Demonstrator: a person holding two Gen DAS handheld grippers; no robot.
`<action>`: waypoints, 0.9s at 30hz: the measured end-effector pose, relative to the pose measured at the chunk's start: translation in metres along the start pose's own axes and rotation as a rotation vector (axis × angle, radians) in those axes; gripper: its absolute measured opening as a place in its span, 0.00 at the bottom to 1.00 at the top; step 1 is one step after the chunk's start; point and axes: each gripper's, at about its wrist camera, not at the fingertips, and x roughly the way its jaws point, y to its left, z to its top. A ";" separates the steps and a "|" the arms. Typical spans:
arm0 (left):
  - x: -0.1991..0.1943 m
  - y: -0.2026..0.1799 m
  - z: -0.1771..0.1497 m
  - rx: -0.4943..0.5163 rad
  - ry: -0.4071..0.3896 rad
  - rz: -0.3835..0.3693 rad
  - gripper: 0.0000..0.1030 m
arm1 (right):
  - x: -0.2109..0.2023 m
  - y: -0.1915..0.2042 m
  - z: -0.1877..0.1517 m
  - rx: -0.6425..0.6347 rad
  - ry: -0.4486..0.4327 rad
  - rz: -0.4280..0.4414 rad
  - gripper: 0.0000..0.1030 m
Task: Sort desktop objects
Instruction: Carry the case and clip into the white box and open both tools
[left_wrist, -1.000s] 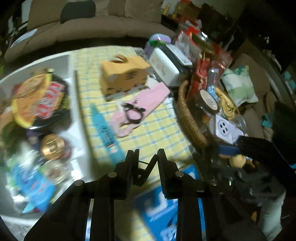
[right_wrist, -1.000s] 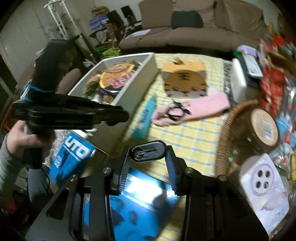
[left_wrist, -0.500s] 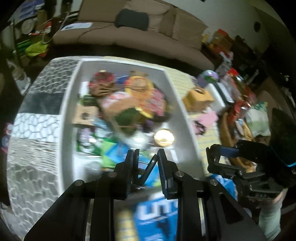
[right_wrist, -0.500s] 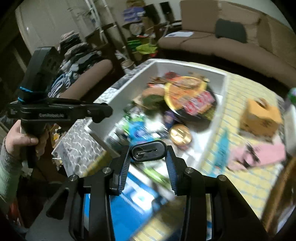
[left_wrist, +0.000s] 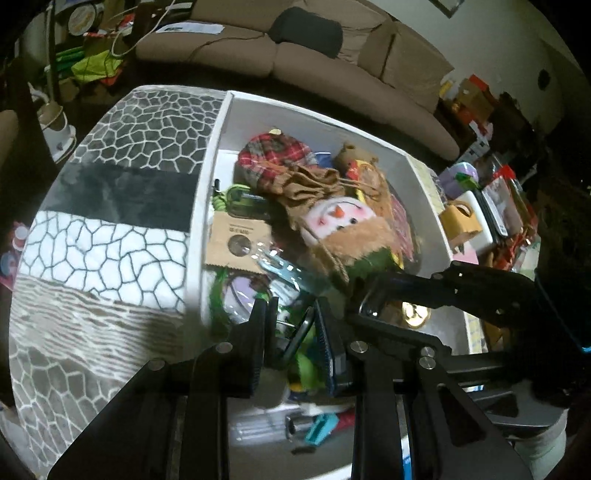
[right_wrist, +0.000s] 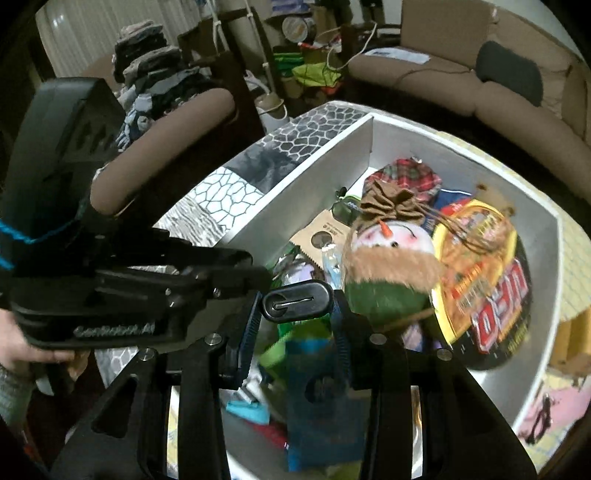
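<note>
Left gripper (left_wrist: 291, 332) and right gripper (right_wrist: 295, 314) both grasp one black carabiner (right_wrist: 295, 300) above the crowded white box (left_wrist: 207, 192); little open room between walls. Earlier, both hung over the yellow tablecloth.

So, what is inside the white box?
The white box holds a snowman doll, a plaid cloth, a cardboard card and a round noodle tub. Anything lower is covered.

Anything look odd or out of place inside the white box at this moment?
The white box is heaped with no order: a snowman doll lies tipped on its side over a round noodle lid and cardboard.
</note>
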 end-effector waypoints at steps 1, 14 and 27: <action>0.001 0.003 0.002 -0.005 -0.005 0.009 0.25 | 0.004 -0.001 0.002 -0.002 -0.001 0.001 0.34; -0.020 0.015 0.017 -0.050 -0.096 0.045 0.52 | 0.031 -0.001 0.010 -0.040 -0.002 -0.017 0.35; -0.037 0.027 -0.003 -0.089 -0.114 0.059 0.78 | 0.048 0.017 0.013 -0.092 0.013 -0.120 0.56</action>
